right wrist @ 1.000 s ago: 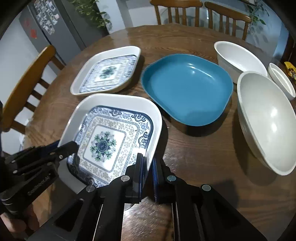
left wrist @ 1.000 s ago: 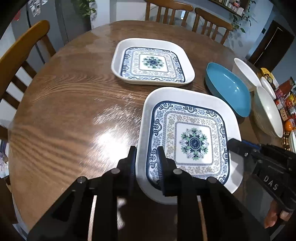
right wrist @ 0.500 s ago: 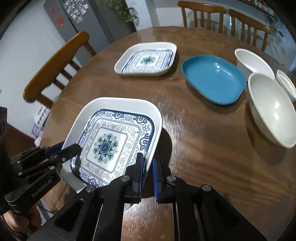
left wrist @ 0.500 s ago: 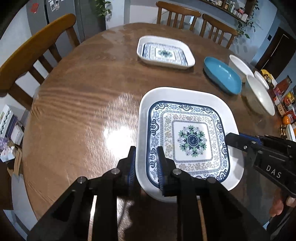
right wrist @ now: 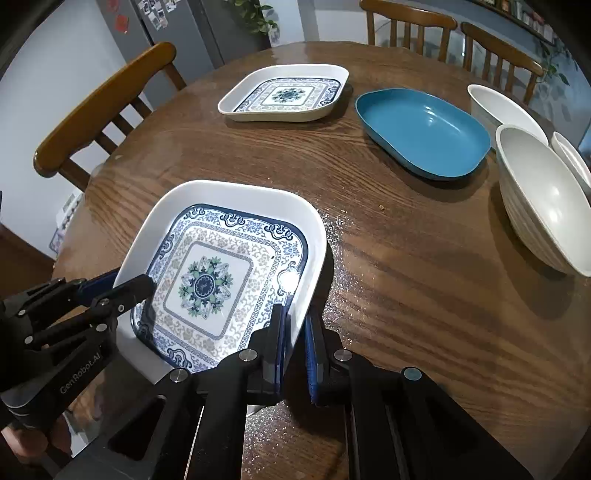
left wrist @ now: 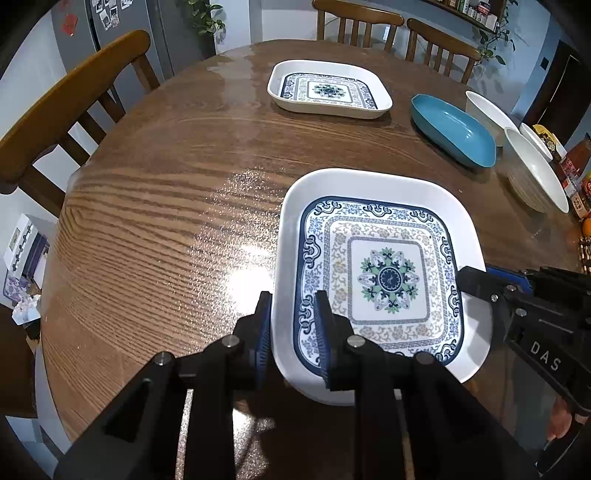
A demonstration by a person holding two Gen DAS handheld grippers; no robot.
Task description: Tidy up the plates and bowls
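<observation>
- Patterned square plate, near (left wrist: 384,280): white rim, blue-and-tan floral border, green-and-navy medallion at centre. It sits at the near edge of the round wooden table (left wrist: 166,206), gripped on two opposite sides; whether its base touches the wood cannot be told.
- Left gripper (left wrist: 293,332): closed on the plate's left rim, one blue-padded finger outside the rim and one inside on the patterned border.
- Right gripper (right wrist: 293,338): clamped on the plate's right rim, one finger inside and one outside. In the left wrist view its black body, lettered "DAS", enters from the right.
- Patterned square plate, far (left wrist: 328,88): same design, resting flat on the far side of the table, well apart from the near one.
- Blue oval dish (right wrist: 424,131): plain teal, just to the right of the far patterned plate, not touching it.
- Large white bowl (right wrist: 543,199): ribbed outside, at the right edge of the table, near the blue dish.
- White oval bowl (right wrist: 498,105): behind the large white bowl, close beside the blue dish.
- Small white bowl (right wrist: 572,158): partly visible at the far right, behind the large bowl.
- Wooden chairs (right wrist: 107,107): one at the left of the table, two at the far side.
- Grey refrigerator (right wrist: 173,26): with magnets, behind the left chair.
</observation>
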